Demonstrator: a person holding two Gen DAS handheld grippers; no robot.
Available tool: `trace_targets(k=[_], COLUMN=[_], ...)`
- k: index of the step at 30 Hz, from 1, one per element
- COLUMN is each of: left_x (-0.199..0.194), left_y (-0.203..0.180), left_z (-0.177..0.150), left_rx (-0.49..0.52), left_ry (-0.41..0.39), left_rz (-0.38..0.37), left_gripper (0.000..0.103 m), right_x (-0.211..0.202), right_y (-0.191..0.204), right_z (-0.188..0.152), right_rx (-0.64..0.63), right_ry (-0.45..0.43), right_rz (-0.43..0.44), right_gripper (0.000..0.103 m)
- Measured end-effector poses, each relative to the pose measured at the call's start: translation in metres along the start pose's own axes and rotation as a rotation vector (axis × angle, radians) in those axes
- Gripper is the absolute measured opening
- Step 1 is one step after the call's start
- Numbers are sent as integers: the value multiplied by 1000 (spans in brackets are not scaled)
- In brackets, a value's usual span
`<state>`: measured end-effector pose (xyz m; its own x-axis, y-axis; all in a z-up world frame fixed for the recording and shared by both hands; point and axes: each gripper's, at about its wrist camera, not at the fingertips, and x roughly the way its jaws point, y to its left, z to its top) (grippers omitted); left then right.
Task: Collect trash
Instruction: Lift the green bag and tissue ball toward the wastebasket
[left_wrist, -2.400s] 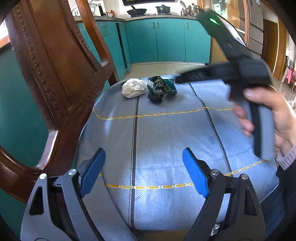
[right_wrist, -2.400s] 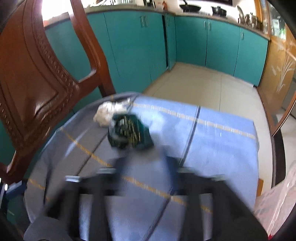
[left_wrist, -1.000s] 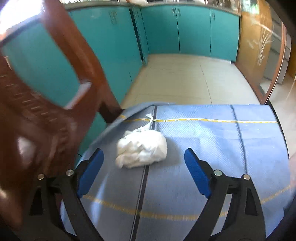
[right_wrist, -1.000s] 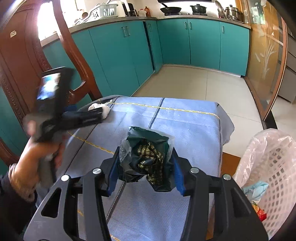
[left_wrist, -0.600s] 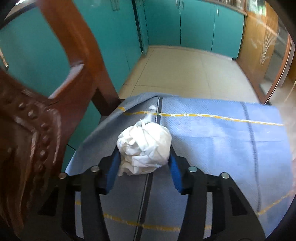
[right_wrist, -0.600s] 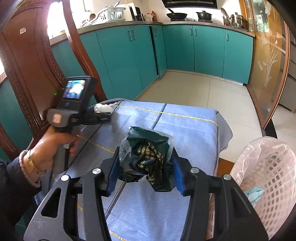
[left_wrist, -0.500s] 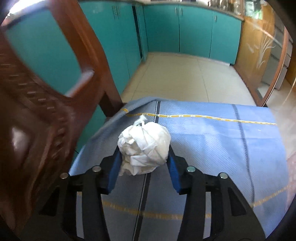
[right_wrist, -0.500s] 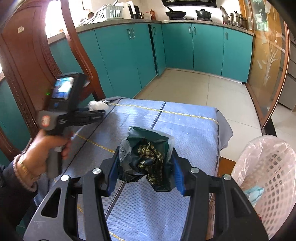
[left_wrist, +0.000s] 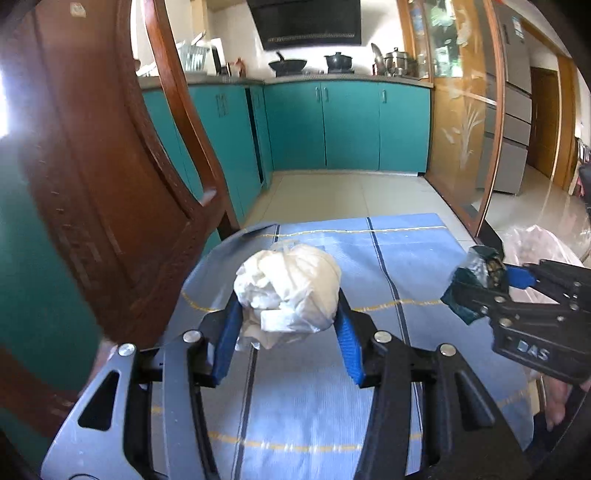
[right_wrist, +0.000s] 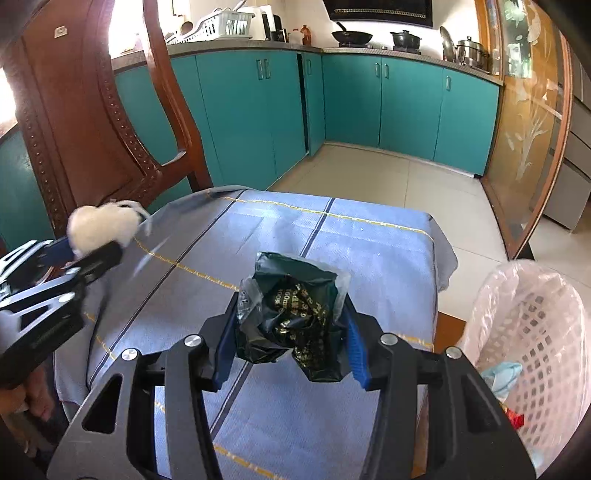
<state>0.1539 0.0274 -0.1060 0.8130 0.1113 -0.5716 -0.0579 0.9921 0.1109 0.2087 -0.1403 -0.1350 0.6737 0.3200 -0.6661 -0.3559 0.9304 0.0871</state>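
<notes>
My left gripper (left_wrist: 286, 328) is shut on a crumpled white paper ball (left_wrist: 288, 290) and holds it above the blue cloth-covered table (left_wrist: 417, 243). My right gripper (right_wrist: 291, 336) is shut on a crumpled dark green wrapper (right_wrist: 291, 317) with gold print, held above the table (right_wrist: 388, 236). In the right wrist view the left gripper (right_wrist: 74, 247) with the paper ball (right_wrist: 99, 223) is at the left. In the left wrist view the right gripper (left_wrist: 495, 278) with the wrapper (left_wrist: 469, 280) is at the right.
A white lattice trash basket (right_wrist: 532, 325) with a pink liner stands to the right of the table, with some trash inside; it also shows in the left wrist view (left_wrist: 539, 243). A carved wooden chair back (right_wrist: 85, 122) rises at the table's left. Teal cabinets (right_wrist: 406, 99) line the far walls.
My left gripper closed on the white paper ball and lifted it off the table. My right gripper keeps its hold on the green wrapper and has barely moved.
</notes>
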Motion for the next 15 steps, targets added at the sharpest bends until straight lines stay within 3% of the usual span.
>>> trace_targets(k=[7,15], left_x=[-47,-61], left_y=[-9,-18], left_z=[-3,-12], left_rx=[-1,19], left_ry=[-43,-70], left_rz=[6,-13], left_gripper=[49,49], right_x=[-20,-29], right_y=[-1,5], right_z=[-17,-26], right_rx=[48,37], right_ry=[-38,-65], right_rz=[-19,-66], right_gripper=[50,50])
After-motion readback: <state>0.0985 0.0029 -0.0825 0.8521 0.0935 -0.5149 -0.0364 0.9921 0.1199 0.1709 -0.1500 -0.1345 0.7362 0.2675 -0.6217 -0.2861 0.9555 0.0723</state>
